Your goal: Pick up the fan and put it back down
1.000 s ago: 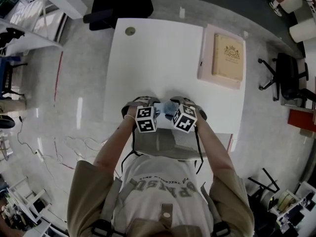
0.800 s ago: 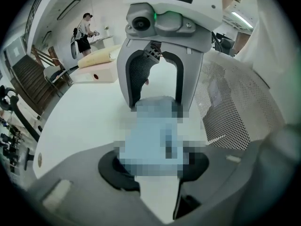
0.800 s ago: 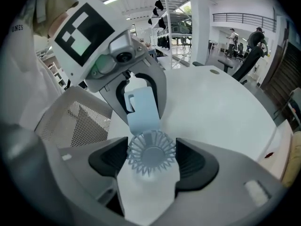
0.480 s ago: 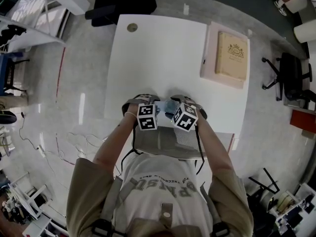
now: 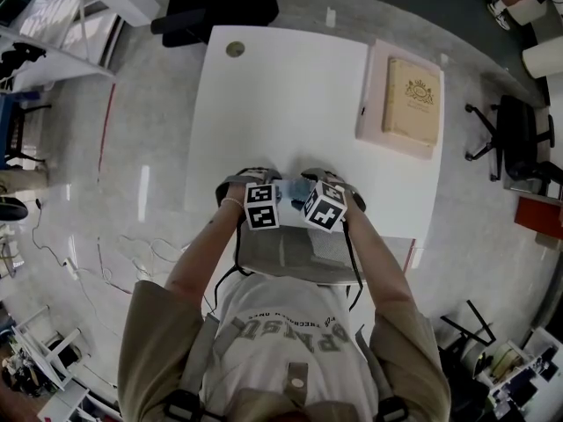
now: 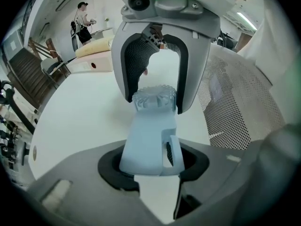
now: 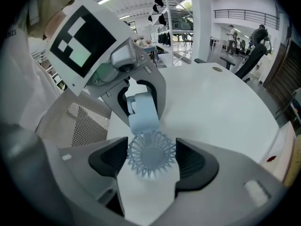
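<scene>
A small pale blue fan (image 5: 296,192) is held over the near edge of the white table (image 5: 281,112). My left gripper (image 6: 154,163) is shut on its blocky base (image 6: 148,140). My right gripper (image 7: 150,159) is shut on its round ribbed head (image 7: 151,154), with a pad against each side. Each gripper shows in the other's view: the right gripper (image 6: 155,79) straddles the head, and the left gripper (image 7: 141,98) clasps the base. In the head view the two marker cubes (image 5: 261,207) hide most of the fan. I cannot tell whether the fan touches the table.
A pink flat box (image 5: 400,99) with a cream panel lies at the table's right side. A round grommet (image 5: 235,49) sits at the far left corner, with a black chair (image 5: 220,7) behind it. A perforated metal surface (image 5: 299,253) lies between the table edge and the person.
The head view shifted slightly. Both grippers have stayed on the fan at the same spot.
</scene>
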Available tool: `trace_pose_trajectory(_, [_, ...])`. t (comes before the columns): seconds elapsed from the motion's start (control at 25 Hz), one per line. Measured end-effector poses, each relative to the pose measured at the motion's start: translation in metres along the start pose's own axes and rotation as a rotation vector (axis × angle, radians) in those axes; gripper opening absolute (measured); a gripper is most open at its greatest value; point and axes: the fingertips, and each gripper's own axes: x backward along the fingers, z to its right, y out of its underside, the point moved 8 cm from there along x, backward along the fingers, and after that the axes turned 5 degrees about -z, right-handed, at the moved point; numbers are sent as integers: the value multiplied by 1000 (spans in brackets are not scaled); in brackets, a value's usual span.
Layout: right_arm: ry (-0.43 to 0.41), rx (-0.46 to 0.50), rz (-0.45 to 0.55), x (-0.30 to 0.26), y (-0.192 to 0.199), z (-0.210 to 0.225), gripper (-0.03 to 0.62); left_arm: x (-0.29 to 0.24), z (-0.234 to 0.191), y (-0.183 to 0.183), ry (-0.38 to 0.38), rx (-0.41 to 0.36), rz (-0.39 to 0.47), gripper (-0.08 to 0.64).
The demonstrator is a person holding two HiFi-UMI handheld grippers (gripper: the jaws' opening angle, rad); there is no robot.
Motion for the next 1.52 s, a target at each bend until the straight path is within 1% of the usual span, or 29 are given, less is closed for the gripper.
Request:
trace_pose_trajectory(0.2, [2, -12, 14, -1, 0, 0, 313, -1, -1, 4, 13, 42, 21, 201])
trace_pose_trajectory(0.48, [20, -16, 31, -2, 2, 2, 311, -1, -3, 7, 28, 76, 33, 220])
trace_pose_trajectory(0.76, [32, -17, 45, -1, 2, 1, 311, 0, -4, 8, 31, 95, 38, 225])
trace_pose_trajectory(0.96, [29, 4, 34, -2, 2, 0, 314, 1, -3, 10, 26, 87, 64, 222])
trace_pose_trajectory(1.12, [27, 46, 21, -3, 1, 1, 318, 0, -4, 10, 28, 88, 66, 221])
trace_pose_trajectory(1.4, [50, 182, 2, -8, -15, -5, 330, 0, -4, 9, 29, 80, 56, 222])
trace_pose_trajectory(1.52, [39, 238, -21, -15, -20, -7, 330, -1, -4, 8, 28, 73, 50, 222])
